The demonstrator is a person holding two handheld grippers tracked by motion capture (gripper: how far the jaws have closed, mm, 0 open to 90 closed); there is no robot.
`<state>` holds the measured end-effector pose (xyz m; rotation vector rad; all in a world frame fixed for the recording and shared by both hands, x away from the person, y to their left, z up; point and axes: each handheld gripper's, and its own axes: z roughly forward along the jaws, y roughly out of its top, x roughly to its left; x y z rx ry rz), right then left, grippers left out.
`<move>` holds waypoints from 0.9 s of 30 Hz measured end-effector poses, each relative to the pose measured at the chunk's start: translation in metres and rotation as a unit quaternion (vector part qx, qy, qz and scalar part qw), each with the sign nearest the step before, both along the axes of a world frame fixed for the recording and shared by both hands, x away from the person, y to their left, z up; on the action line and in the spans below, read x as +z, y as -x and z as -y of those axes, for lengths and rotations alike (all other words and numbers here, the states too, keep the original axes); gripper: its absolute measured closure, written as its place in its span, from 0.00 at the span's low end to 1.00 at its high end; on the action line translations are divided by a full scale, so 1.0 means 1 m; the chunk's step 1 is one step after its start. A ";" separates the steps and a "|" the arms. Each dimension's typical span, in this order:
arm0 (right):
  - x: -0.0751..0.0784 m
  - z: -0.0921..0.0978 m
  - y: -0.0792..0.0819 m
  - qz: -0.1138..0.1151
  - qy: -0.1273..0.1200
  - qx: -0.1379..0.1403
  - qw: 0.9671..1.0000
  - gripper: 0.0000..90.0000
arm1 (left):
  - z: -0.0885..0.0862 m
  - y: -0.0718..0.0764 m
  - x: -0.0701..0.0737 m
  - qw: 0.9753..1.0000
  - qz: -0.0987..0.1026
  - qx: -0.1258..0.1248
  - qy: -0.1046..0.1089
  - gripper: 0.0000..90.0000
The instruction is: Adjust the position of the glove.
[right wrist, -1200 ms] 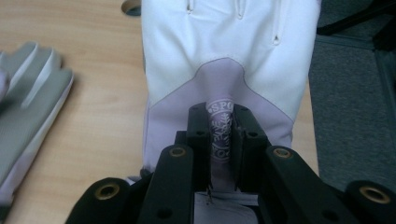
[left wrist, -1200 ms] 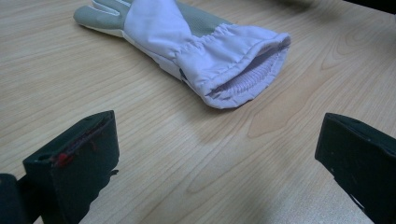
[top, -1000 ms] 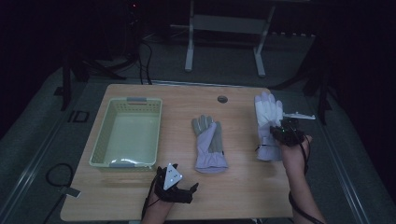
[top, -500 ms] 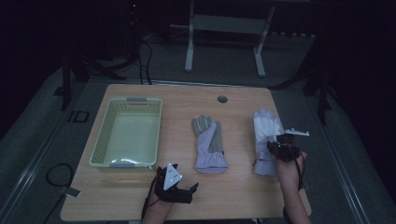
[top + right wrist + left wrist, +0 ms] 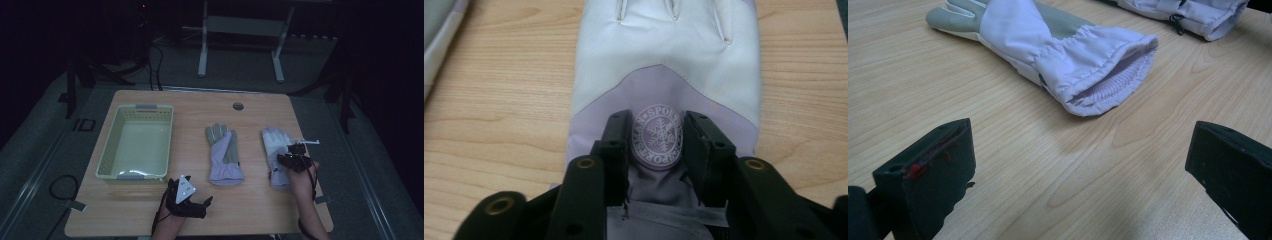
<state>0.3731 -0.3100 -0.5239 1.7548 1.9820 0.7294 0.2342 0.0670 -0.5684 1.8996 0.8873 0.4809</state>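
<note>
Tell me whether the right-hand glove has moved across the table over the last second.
Yes. The right glove, pinched in the right claw, has slid toward the person's edge of the table; it started level with the other glove.

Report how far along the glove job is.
Done: nothing is in the basket yet. In hand: the right gripper has its jaws closed on the back of the right-hand glove, pinching fabric around its round logo patch. Left: the middle glove lies untouched, the left gripper open near its cuff.

glove (image 5: pixel 664 65) | round badge (image 5: pixel 657 135) | reads "SPORTSMAN", probably | snowflake emblem
</note>
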 end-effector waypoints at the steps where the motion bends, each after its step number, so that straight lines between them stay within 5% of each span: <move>1: 0.001 0.002 0.000 -0.002 -0.004 0.003 1.000 0.68 | 0.000 0.000 0.000 1.000 0.000 0.000 0.000 0.00; 10: 0.013 0.009 -0.002 -0.012 -0.007 0.029 0.999 0.58 | 0.000 0.000 0.000 1.000 -0.002 -0.001 -0.004 0.00; 13: 0.022 0.012 -0.001 -0.002 -0.005 0.060 0.998 0.58 | 0.000 0.000 0.000 1.000 -0.002 0.000 -0.003 0.00; 15: 0.024 0.014 -0.001 -0.003 -0.015 0.094 0.995 0.58 | 0.000 0.000 0.000 1.000 -0.001 0.000 -0.002 0.00; 18: 0.024 0.018 0.001 0.008 0.008 0.136 0.991 0.57 | 0.000 0.000 0.000 1.000 -0.001 0.000 -0.002 0.00; 27: 0.035 0.035 0.007 0.034 0.045 0.198 0.979 0.56 | 0.000 0.000 0.000 1.000 -0.001 0.001 -0.003 0.00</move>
